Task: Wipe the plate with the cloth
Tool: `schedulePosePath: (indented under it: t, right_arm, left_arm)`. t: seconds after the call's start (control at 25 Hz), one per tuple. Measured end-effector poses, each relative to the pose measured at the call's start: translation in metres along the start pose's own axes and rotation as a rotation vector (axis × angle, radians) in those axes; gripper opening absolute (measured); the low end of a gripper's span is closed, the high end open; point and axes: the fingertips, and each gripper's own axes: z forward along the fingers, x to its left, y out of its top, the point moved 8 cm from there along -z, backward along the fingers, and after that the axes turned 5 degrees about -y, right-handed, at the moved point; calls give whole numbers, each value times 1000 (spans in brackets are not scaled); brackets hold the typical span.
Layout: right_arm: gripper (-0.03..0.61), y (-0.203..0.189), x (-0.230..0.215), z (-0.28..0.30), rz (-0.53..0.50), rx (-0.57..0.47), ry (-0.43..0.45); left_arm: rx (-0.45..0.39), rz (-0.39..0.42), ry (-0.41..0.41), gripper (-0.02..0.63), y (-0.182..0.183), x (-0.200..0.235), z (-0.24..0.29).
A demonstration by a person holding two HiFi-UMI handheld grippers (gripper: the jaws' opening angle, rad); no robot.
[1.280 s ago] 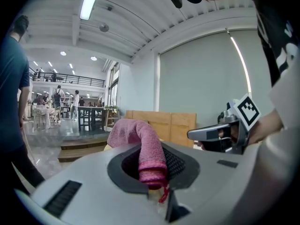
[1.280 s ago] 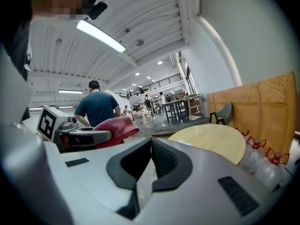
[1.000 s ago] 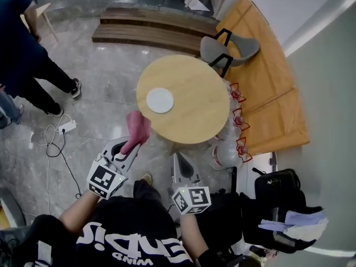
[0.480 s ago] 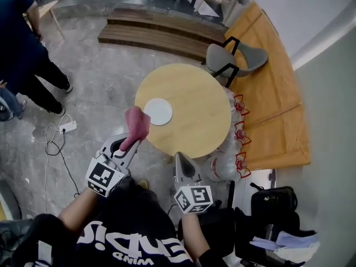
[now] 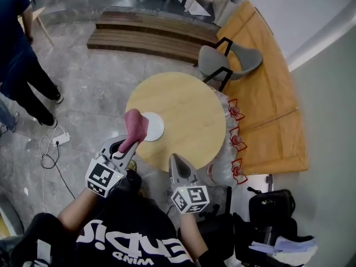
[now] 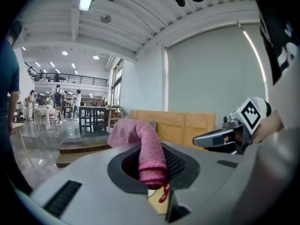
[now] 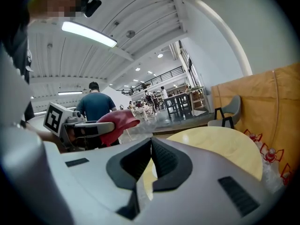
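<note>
Our left gripper (image 5: 125, 147) clamps the pink knitted cloth (image 5: 136, 125) near the round white plate (image 5: 155, 128); our right gripper (image 5: 175, 160) rests closed, empty.

Round wooden table (image 5: 186, 107), white plate (image 5: 156, 126) near its left edge, pink cloth (image 5: 135, 125) held by left gripper (image 5: 127, 147) at that edge; right gripper (image 5: 176, 163) at its near rim

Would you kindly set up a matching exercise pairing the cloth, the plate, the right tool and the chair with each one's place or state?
Things:
1. cloth
2. plate
3. right tool
4. chair

Places or states:
a. shut, with nothing between its jaws
b. lying on the round table
c. standing at the table's far side
d. gripped in the left tool

Pairs: 1-d, 2-b, 3-a, 4-c
</note>
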Motion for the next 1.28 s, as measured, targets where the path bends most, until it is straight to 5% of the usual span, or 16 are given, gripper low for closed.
schedulePosePath:
  t: [0.44,0.72,1.28]
  right_arm:
    - [23,2,-17,93,13,67,-65]
    - [23,-25,-35,129,32,208,-149]
    - [25,-100,-98,189,134,502,-140]
  left_arm:
    - [43,16,-133,51,-1,76,86]
    - [137,22,-221,51,-32,105,120]
    - [337,-28,-204,51,-98,114,174]
